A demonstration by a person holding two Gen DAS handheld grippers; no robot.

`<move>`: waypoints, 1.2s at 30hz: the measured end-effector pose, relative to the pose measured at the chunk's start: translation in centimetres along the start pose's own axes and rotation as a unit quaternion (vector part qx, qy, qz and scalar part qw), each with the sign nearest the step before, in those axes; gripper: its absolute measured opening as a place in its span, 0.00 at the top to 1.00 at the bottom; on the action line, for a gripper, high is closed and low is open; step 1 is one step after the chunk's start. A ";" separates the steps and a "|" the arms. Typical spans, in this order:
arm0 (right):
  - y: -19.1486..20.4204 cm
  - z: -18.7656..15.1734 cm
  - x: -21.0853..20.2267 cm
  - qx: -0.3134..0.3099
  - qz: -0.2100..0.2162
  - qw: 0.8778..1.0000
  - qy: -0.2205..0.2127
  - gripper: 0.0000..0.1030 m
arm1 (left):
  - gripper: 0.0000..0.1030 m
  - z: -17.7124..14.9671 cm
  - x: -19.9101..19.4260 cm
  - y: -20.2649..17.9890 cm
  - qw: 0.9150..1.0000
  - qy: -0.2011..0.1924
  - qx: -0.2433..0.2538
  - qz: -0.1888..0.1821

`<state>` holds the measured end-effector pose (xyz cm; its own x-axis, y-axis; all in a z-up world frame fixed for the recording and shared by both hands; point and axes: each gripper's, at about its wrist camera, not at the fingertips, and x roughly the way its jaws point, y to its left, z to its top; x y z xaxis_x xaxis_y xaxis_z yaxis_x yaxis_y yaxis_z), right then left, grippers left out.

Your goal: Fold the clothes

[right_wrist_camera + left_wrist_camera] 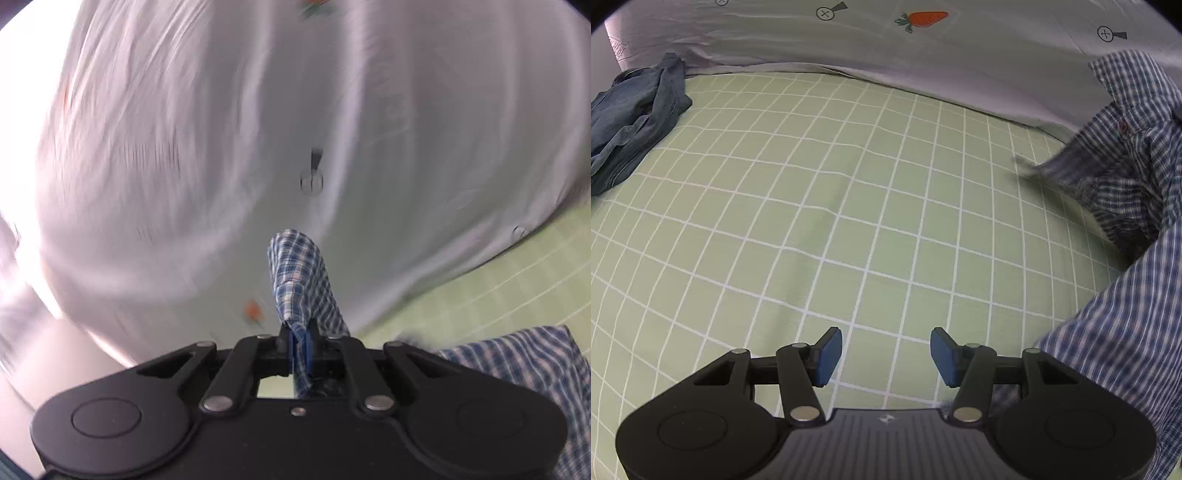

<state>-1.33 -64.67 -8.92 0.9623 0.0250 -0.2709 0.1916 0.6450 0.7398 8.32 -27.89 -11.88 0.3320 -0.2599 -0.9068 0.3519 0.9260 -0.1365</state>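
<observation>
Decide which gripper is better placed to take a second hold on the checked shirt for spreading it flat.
Left, probably. The left gripper is open and empty above the green sheet, beside the checked shirt. The right gripper is already shut on it.

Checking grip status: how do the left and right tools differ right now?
The left tool is open with nothing between its blue pads; the right tool is shut on the checked shirt. The left points over the green bedsheet; the right faces the white duvet. Both are black.

bed (820, 206): green grid sheet | denim garment (631, 114) crumpled at far-left edge of bed | white quilt (886, 48) along far edge | plaid shirt (1126, 192) partly on right side
</observation>
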 end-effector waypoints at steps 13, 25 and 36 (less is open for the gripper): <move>-4.7 -7.5 -6.7 -0.081 -0.270 0.957 0.064 0.32 | 0.43 -3.0 1.6 -2.4 0.995 0.049 0.076 -0.039; -8.0 -13.9 -14.9 0.035 -0.266 0.957 0.112 0.30 | 0.36 -6.2 2.5 -4.6 0.984 0.085 0.130 -0.090; -5.1 -15.7 -13.3 -0.036 -0.221 0.961 0.163 0.51 | 0.96 -8.4 -1.3 -1.5 0.998 0.006 0.057 -0.005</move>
<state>-18.18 -56.36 -18.74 0.6761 -0.0341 -0.7360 0.5427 0.6987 0.4662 0.03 -26.67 -13.86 0.3174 -0.2646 -0.9106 0.4522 0.8863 -0.0999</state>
